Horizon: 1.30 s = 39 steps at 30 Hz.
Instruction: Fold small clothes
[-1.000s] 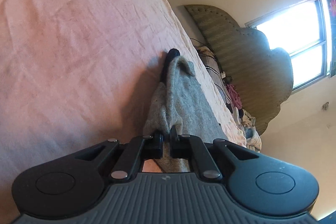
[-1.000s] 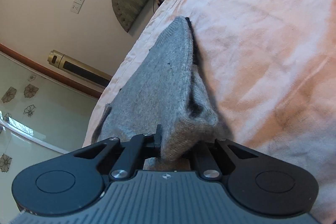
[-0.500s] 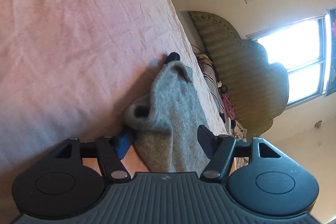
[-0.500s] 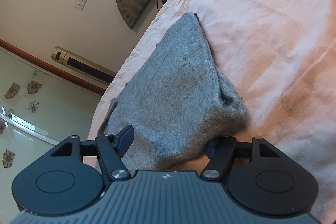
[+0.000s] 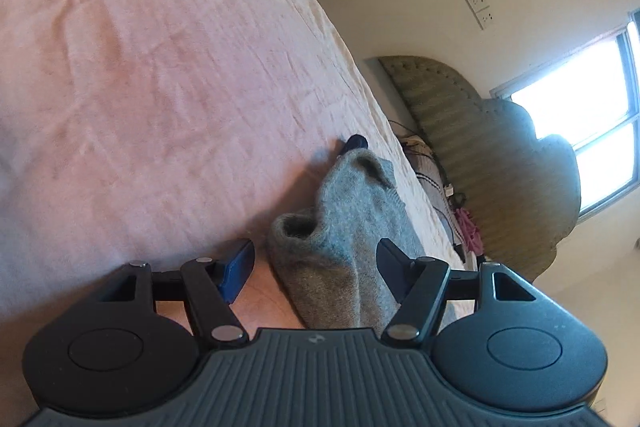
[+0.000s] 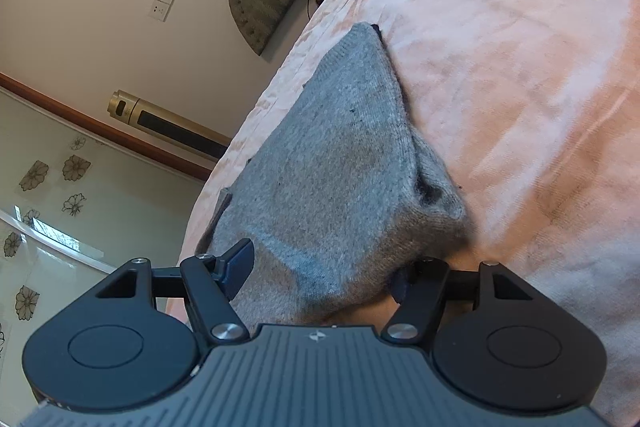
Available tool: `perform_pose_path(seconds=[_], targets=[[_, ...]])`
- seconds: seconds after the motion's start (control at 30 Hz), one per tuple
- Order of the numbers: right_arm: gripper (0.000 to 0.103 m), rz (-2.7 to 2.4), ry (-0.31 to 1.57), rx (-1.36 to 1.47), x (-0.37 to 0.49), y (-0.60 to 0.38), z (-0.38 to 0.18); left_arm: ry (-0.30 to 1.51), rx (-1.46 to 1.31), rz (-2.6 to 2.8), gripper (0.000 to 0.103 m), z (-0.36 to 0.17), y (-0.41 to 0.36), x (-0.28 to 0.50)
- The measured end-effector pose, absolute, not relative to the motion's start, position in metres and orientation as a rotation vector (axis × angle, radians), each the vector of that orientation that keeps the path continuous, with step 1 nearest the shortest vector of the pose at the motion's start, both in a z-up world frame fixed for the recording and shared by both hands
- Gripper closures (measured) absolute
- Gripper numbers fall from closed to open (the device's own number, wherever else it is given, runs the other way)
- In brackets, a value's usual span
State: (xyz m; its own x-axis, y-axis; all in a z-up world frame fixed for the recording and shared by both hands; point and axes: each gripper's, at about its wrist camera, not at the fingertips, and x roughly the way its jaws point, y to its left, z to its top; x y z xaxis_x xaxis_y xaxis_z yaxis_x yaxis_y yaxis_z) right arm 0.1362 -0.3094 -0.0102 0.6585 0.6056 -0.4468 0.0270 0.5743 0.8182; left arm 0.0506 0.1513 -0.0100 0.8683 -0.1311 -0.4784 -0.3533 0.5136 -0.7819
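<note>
Jaws wide on both sides, nothing pinched in either. Starting on the left: the left gripper (image 5: 316,261) hangs open just over the near end of the grey knit garment (image 5: 352,227), its blue-padded finger clear to one side and the black one just off the cloth on the other. The garment lies on the pink bedsheet (image 5: 140,67) in a long, narrow bundle, one rolled tube-like opening facing the camera. A dark tip (image 5: 355,143) pokes out at its far end; what it is I cannot tell. Over to the right: the right gripper (image 6: 320,267) is spread as well, the garment's (image 6: 340,163) bulky doubled end sitting between the fingers and draping over one of them, with no squeeze on it. Judging by the stacked layers, at least one fold is in and the piece is laid down. The bundle looks lumpy, so smoothing or another fold may remain.
</note>
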Motion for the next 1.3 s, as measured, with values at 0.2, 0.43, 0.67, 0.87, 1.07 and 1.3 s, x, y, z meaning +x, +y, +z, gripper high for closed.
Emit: perform_pose_path(seconds=[0.2, 0.43, 0.67, 0.87, 1.07, 1.3], targets=[[0.026, 0.401, 0.786, 0.888, 0.136, -0.304, -0.008, 0.529, -1.036, 0.117, 0.035, -0.011, 0.149, 0.074], [0.026, 0.414, 0.784, 0.892, 0.136, -0.306, -0.008, 0.595, -1.070, 0.130, 0.094, -0.026, 0.159, 0.067], [0.025, 0.376, 0.782, 0.884, 0.140, -0.299, -0.006, 0.615, -1.054, 0.017, 0.060, -0.020, 0.150, 0.079], [0.091, 0.319, 0.847, 0.907, 0.154, -0.300, -0.024, 0.636, -0.959, 0.091, 0.099, -0.014, 0.144, 0.081], [0.090, 0.427, 0.789, 0.848, 0.114, -0.310, 0.007, 0.591, -0.930, -0.068, 0.099, 0.019, 0.147, 0.018], [0.083, 0.507, 0.937, 0.819, 0.017, -0.333, -0.009, 0.744, -0.784, -0.084, 0.097, 0.000, 0.164, -0.093]])
